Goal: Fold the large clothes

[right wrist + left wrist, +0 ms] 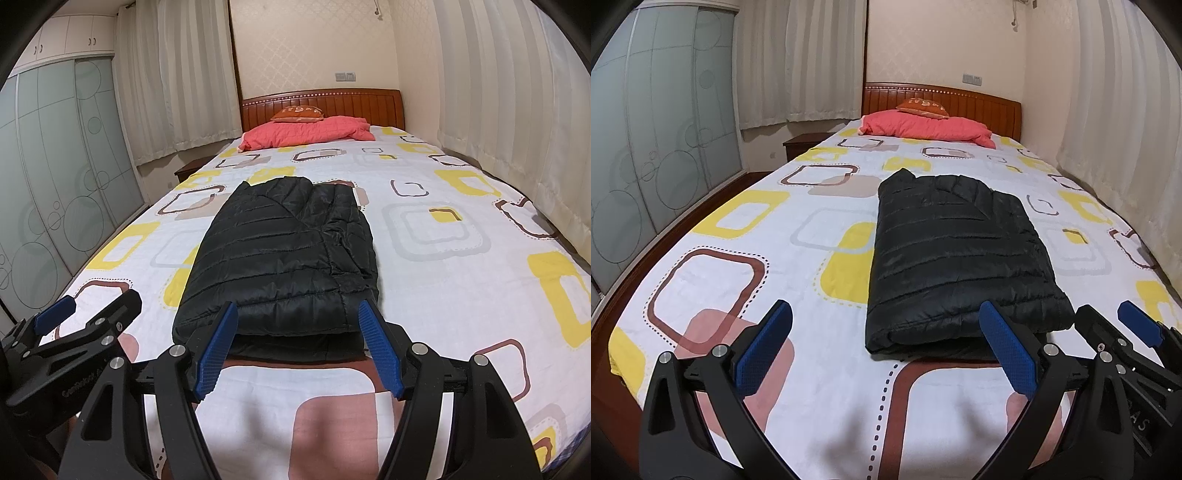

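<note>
A black quilted down jacket (960, 254) lies folded into a thick rectangle in the middle of the bed, its near edge toward me; the right wrist view shows the jacket (284, 258) too. My left gripper (886, 314) stands wide open just short of its near left corner, nothing between the blue pads (761, 350). My right gripper (297, 314) is open in front of the near edge, blue pads (218, 347) apart and clear of the fabric. Each gripper shows at the edge of the other's view: right gripper (1108, 317), left gripper (96, 299).
The bed sheet (775, 258) is white with yellow, brown and grey squares. A pink folded quilt (923, 127) and an orange cushion (923, 105) lie by the wooden headboard (979, 99). Glass wardrobe doors (646, 147) stand left, curtains (1108, 110) right.
</note>
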Demonstrator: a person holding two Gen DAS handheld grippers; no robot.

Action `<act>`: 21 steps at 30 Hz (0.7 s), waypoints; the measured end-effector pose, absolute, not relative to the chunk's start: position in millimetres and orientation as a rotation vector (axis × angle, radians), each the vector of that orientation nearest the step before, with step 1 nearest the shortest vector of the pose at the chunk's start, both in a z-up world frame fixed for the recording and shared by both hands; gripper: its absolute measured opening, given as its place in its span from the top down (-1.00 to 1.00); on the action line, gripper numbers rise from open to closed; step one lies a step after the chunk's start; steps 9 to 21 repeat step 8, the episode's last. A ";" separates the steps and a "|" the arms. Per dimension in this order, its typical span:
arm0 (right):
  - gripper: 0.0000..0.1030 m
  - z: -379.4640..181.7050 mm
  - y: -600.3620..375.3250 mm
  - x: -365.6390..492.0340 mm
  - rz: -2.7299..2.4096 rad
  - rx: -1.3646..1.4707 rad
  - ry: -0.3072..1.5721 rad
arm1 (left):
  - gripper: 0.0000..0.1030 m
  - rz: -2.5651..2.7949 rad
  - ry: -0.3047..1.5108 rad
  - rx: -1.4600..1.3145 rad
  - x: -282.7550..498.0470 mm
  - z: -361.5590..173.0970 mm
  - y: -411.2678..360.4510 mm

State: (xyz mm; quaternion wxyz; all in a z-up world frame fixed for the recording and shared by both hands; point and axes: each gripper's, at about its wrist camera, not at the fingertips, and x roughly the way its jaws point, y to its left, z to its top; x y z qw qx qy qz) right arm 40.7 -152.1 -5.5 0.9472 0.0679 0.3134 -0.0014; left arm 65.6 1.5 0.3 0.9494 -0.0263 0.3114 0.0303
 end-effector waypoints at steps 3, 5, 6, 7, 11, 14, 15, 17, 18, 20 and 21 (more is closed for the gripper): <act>-0.31 -7.0 -153.1 41.3 -0.004 0.141 0.637 | -0.96 0.065 0.654 -0.059 70.1 -4.0 4.5; -0.31 -9.3 -155.6 42.5 -0.007 0.146 0.642 | -0.96 0.060 0.677 -0.065 74.4 -8.2 5.8; -0.31 -10.5 -157.1 43.6 -0.008 0.147 0.645 | -0.96 0.058 0.687 -0.067 77.3 -10.8 6.9; -0.35 -12.5 -159.0 45.0 -0.011 0.150 0.650 | -0.96 0.057 0.702 -0.073 80.9 -15.0 9.5; -0.41 -14.9 -161.3 46.9 -0.015 0.153 0.655 | -0.96 0.056 0.713 -0.079 84.0 -17.9 11.5; -0.41 -14.9 -161.3 46.9 -0.015 0.153 0.655 | -0.96 0.056 0.713 -0.079 84.0 -17.9 11.5; -0.41 -14.9 -161.3 46.9 -0.015 0.153 0.655 | -0.96 0.056 0.713 -0.079 84.0 -17.9 11.5; -0.41 -14.9 -161.3 46.9 -0.015 0.153 0.655 | -0.96 0.056 0.713 -0.079 84.0 -17.9 11.5; -0.41 -14.9 -161.3 46.9 -0.015 0.153 0.655 | -0.96 0.056 0.713 -0.079 84.0 -17.9 11.5; -0.41 -14.9 -161.3 46.9 -0.015 0.153 0.655 | -0.96 0.056 0.713 -0.079 84.0 -17.9 11.5; -0.41 -14.9 -161.3 46.9 -0.015 0.153 0.655 | -0.96 0.056 0.713 -0.079 84.0 -17.9 11.5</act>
